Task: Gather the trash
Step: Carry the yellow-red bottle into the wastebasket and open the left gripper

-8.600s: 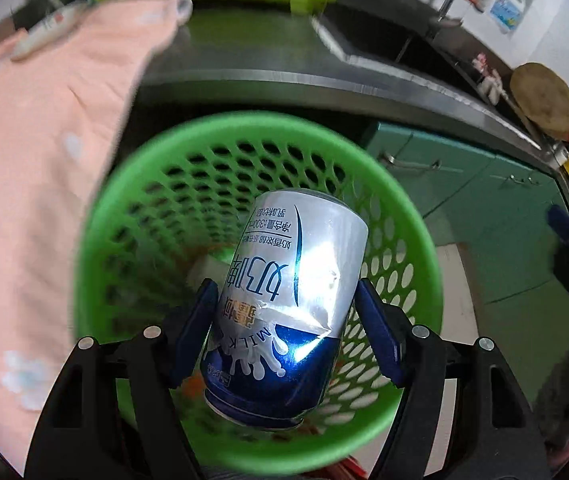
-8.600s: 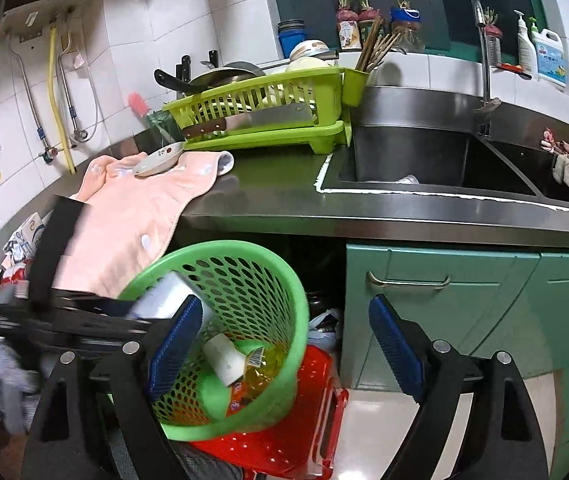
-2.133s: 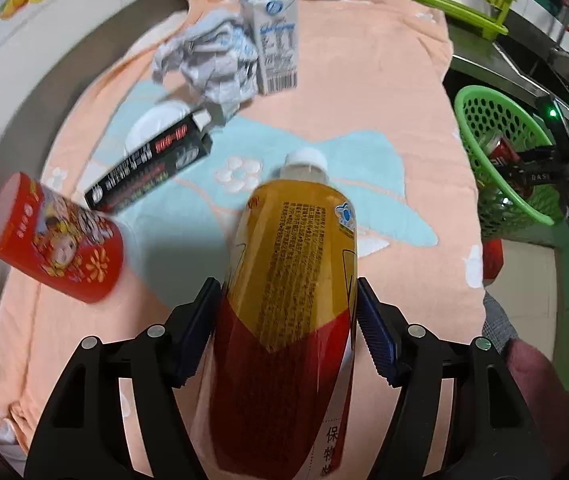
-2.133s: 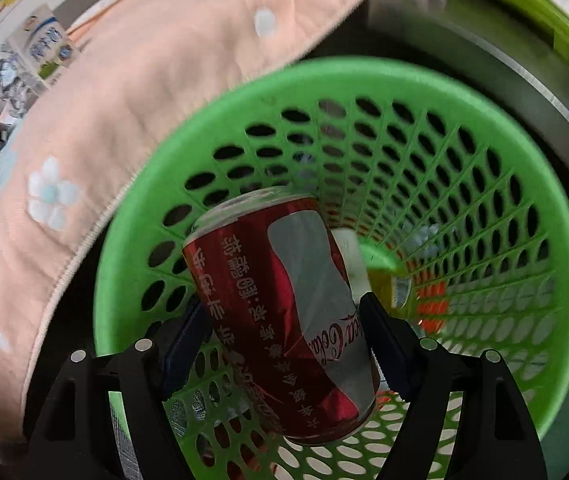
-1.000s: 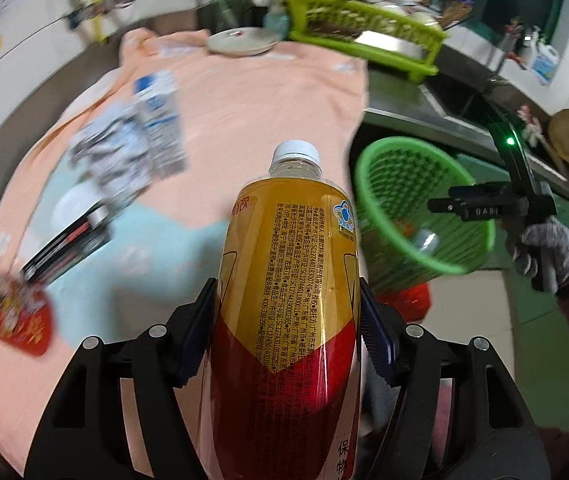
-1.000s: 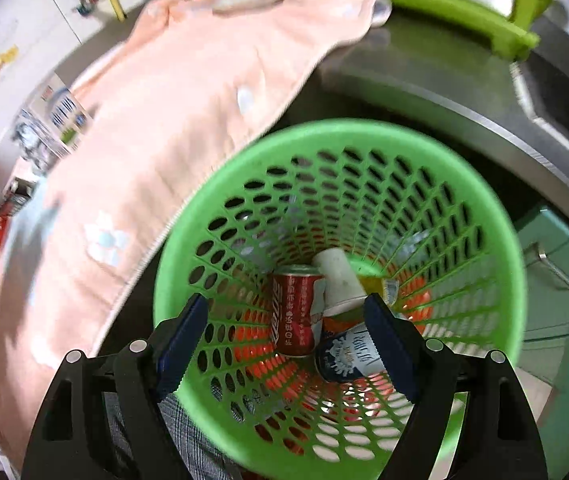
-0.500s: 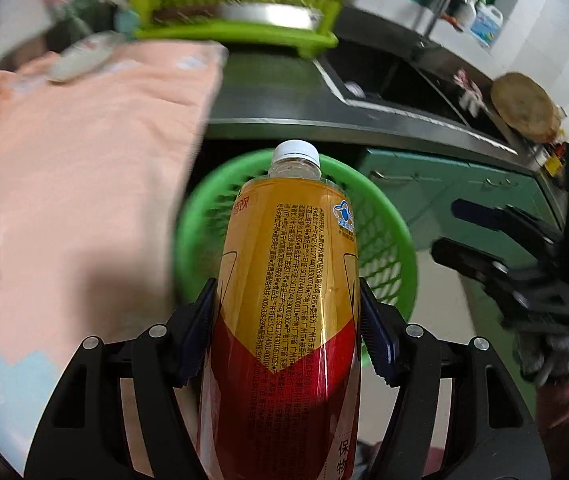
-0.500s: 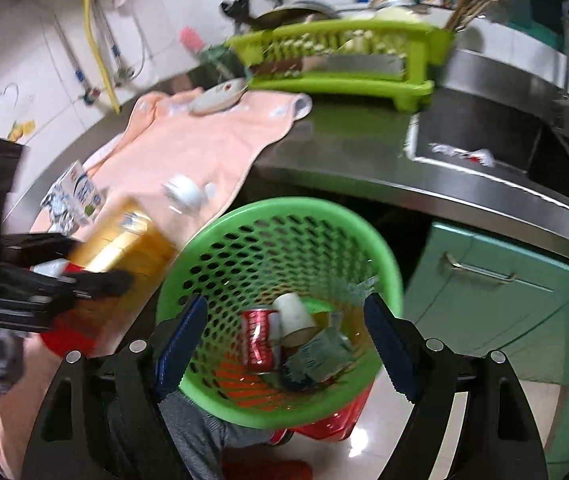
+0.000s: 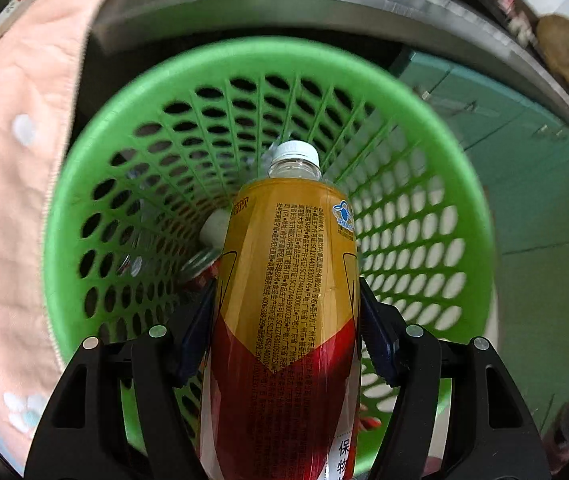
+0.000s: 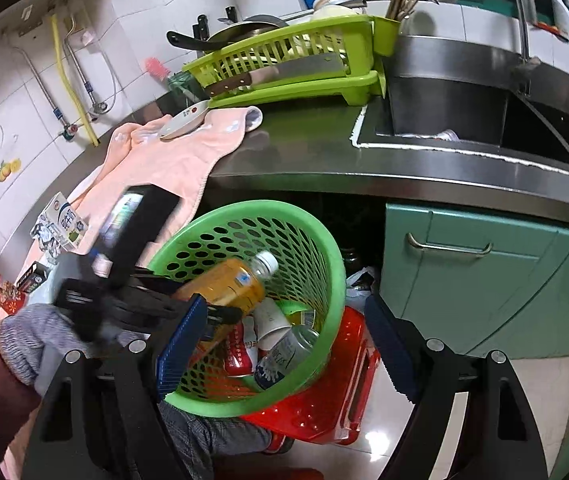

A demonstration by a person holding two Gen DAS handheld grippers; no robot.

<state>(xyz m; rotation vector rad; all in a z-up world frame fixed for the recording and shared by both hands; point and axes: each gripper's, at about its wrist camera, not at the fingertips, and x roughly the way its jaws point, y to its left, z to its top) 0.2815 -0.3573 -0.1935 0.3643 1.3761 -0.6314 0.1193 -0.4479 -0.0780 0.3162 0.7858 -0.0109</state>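
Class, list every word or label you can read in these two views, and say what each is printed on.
"保": a large character low on the label of the bottle held in the left gripper.
"牛奶": on the milk carton; its other print is unclear.
Too small or blurred to read: the bottle's fine print, and the lettering on the red can in the green basket.

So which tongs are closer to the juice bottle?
Left. The left tongs are shut on the juice bottle, over the green basket. The right tongs are open and empty, back from it.
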